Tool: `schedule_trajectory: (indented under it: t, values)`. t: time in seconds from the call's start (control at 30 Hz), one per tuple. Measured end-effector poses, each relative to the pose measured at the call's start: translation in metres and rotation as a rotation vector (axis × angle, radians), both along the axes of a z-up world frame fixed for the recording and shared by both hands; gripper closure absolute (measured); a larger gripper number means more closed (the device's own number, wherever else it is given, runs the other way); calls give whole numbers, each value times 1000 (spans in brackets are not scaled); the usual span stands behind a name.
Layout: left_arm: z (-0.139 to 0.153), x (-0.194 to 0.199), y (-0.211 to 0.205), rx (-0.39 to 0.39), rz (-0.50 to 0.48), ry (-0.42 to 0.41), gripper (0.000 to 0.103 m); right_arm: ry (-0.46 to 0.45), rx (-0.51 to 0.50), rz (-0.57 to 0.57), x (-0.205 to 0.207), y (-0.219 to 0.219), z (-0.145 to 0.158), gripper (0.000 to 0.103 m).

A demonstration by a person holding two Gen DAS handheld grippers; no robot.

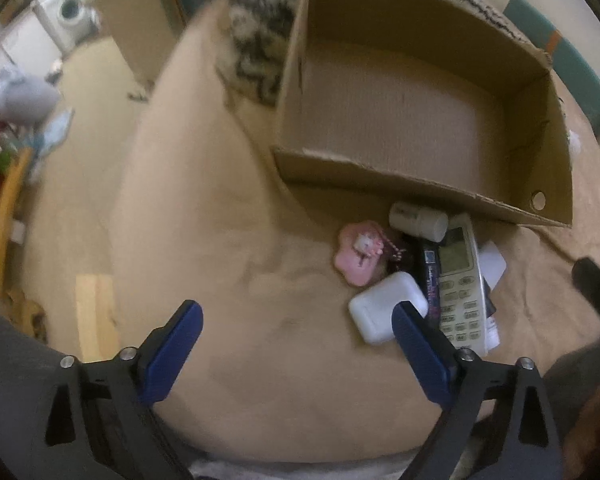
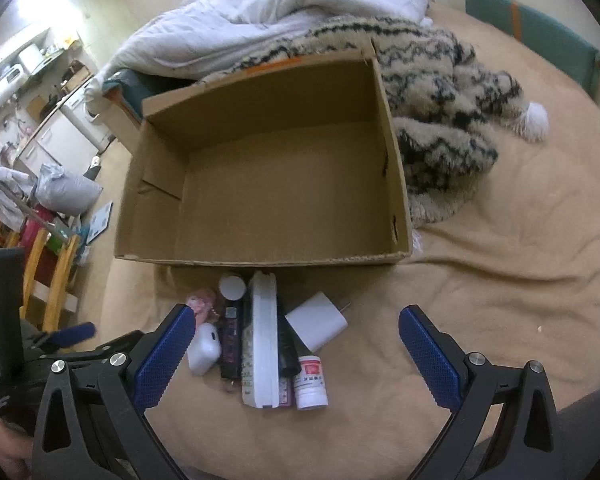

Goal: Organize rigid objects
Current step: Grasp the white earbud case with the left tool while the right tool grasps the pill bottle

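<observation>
- Hovering above the tan bed cover (image 2: 500,300), the right gripper (image 2: 296,332) has its blue fingers (image 2: 428,360) spread wide with nothing between them, angled down toward a cluster of small items.
- The left gripper (image 1: 296,328) is likewise spread apart and holding nothing; its right finger overlaps the white earbud case (image 1: 380,312) in the left wrist view, though contact cannot be told.
- The cluster lies on the bed just in front of the cardboard box (image 2: 396,184): a remote control (image 2: 262,340) on its side, a white charger plug (image 2: 318,320) to its right, a small white pill bottle with a red label (image 2: 310,384) near its closer end, a dark tube (image 2: 232,340) and the earbud case to its left.
- A pink charm (image 1: 358,254) and a white cylinder (image 1: 418,220) sit close to the box's near wall.
- The box stands open on the bed, and its inside shows only bare cardboard.
- Behind and beside the box lie a patterned fleece blanket (image 2: 440,92) and a white duvet (image 2: 260,12).
</observation>
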State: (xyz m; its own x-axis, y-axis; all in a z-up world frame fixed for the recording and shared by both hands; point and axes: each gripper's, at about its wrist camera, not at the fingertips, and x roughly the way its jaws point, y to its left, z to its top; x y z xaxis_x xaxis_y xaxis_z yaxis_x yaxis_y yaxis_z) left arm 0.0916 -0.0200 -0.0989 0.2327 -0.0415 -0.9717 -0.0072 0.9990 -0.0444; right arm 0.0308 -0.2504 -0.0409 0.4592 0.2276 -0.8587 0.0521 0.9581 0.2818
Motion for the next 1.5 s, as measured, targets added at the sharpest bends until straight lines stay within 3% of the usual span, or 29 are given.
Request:
schedule_trajectory:
  t: [0.17,0.3,0.57,0.6,0.67,0.77,0.87,0.9,0.93,0.97,1.0,1.03,1.2,1.27,1.4,1.5]
  values:
    - [-17,9,-15,-73,12,78,10,44,33,-23,1,-7,-10,0]
    - [-29,14,-24,-130,16,132,21,51,43,-38,2,-10,-13,0]
    - [-55,25,-31,-178,35,193,30,76,63,-65,8,-15,-22,0]
    - [-58,26,-31,-181,36,196,33,79,62,-67,8,-16,-23,0]
    - [-63,28,-33,-195,38,207,49,87,61,-69,9,-16,-25,0]
    - [-69,33,-31,-208,56,211,49,108,78,-66,11,-17,-30,0]
    - [-66,34,-30,-199,45,197,52,192,139,-74,13,-22,-44,0]
    - [-66,34,-27,-182,41,186,61,226,162,-76,12,-24,-50,0]
    - [-64,34,-25,-138,37,162,86,265,180,-78,12,-25,-58,20]
    - [-58,35,-21,-95,31,132,95,304,186,-85,12,-27,-64,41]
    - [-57,37,-18,-74,26,128,96,338,189,-95,12,-29,-71,48]
    - [-59,38,-13,-80,37,141,96,365,185,-101,11,-30,-77,53]
    - [-65,46,8,-148,104,194,95,419,107,-30,13,-14,-88,54]
    - [-59,44,14,-168,116,197,86,416,62,3,13,-6,-88,54]
    - [-57,37,19,-192,117,181,48,441,38,51,11,3,-94,57]
    - [-48,31,18,-214,98,188,47,431,18,68,11,7,-97,58]
